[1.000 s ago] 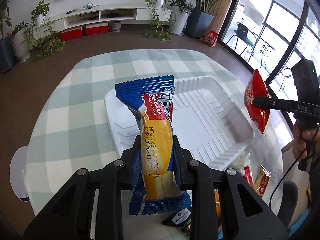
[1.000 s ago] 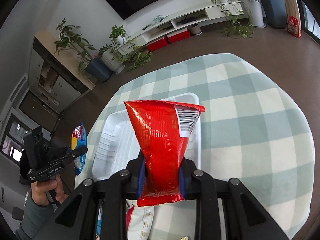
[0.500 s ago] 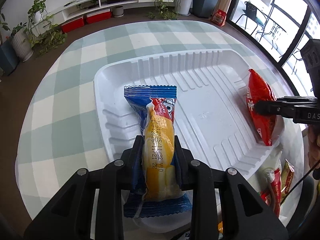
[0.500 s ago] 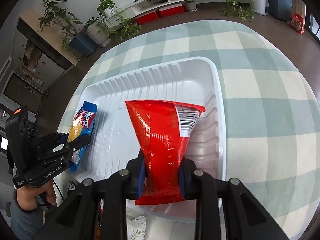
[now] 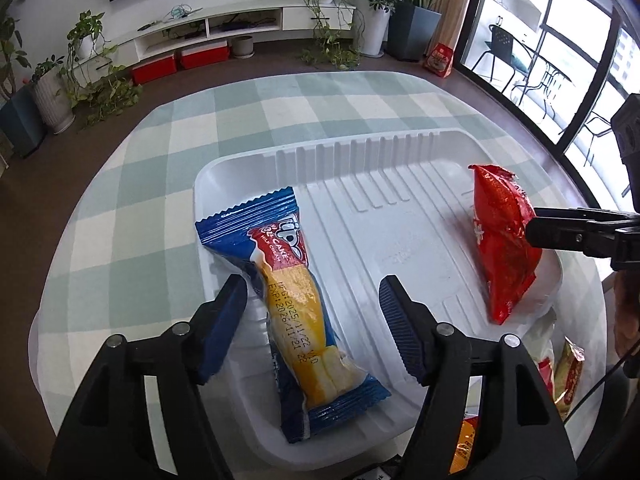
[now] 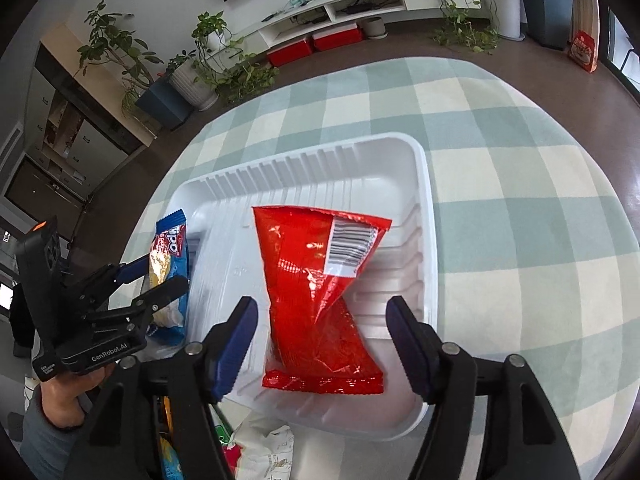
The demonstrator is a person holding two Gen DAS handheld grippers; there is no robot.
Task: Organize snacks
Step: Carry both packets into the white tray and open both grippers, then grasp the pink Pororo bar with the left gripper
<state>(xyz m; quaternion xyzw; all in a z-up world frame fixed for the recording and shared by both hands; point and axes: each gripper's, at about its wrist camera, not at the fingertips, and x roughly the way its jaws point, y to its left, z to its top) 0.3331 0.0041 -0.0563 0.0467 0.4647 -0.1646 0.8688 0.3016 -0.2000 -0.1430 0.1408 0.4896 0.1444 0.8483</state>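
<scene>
A white ribbed tray (image 5: 360,156) (image 6: 428,184) sits on the checked tablecloth. A blue and yellow cake bar wrapper (image 5: 292,304) (image 6: 170,256) lies along the tray's left side, between the jaws of my left gripper (image 5: 314,288), which are opening and stand clear of it. A red snack bag (image 6: 320,300) (image 5: 500,240) lies on the tray's right side between the opening jaws of my right gripper (image 6: 322,308), whose pads do not press it. Each gripper shows in the other's view, the left one (image 6: 156,280) held by a hand.
Several loose snack packets (image 5: 564,376) (image 6: 260,452) lie on the cloth just in front of the tray's near edge. The round table's checked cloth (image 6: 520,200) spreads beyond the tray to the far side and right. Plants and a low TV shelf stand far behind.
Both grippers came down to the tray with their snacks, then their jaws spread apart. The cake bar and the red bag now rest in the tray, let go.
</scene>
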